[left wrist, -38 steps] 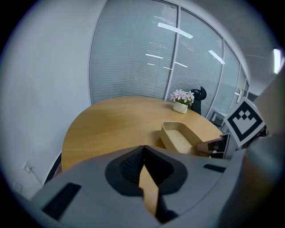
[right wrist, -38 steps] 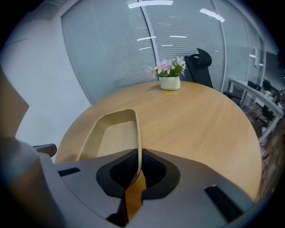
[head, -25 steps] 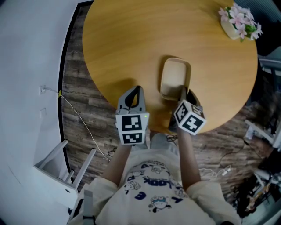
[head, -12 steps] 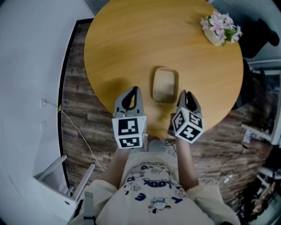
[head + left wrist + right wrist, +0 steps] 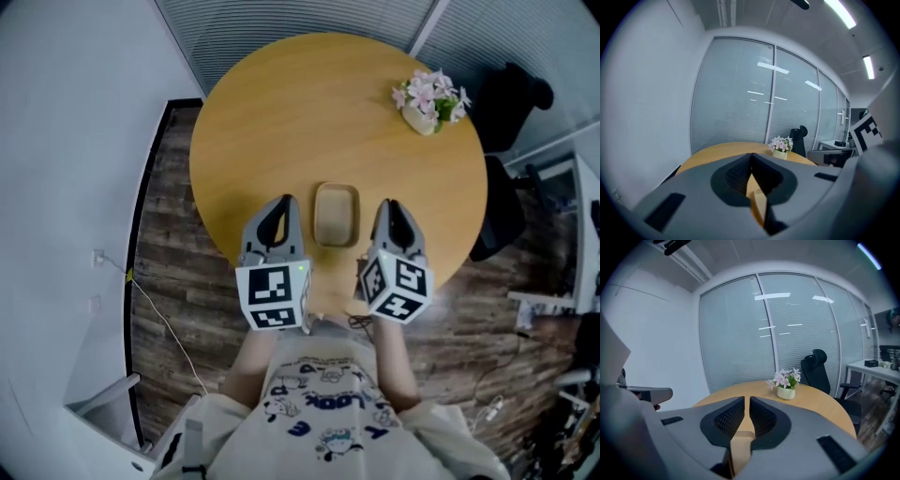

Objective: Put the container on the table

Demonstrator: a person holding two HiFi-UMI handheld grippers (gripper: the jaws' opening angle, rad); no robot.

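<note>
- The container (image 5: 336, 214), a shallow pale beige tray with rounded corners, lies flat on the round wooden table (image 5: 281, 122), close to the table edge nearest the person.
- Its inside shows only its own plain beige floor.
- Well beyond the container, towards the far right of the tabletop, a small cream pot (image 5: 422, 119) holds pink flowers (image 5: 429, 92) with green leaves.
- Further out than the pot, off the table, stands a black chair (image 5: 506, 98).
- The left gripper (image 5: 281, 204) hangs just left of the container, apart from it. Its own view shows the jaws pressed together, tips meeting, with nothing between them.
- The right gripper (image 5: 389, 208) hangs just right of the container, also clear of it. Its own view shows the jaws drawn in to a thin slit and gripping nothing.
- The container sits between the two grippers, and neither one touches it.
</note>
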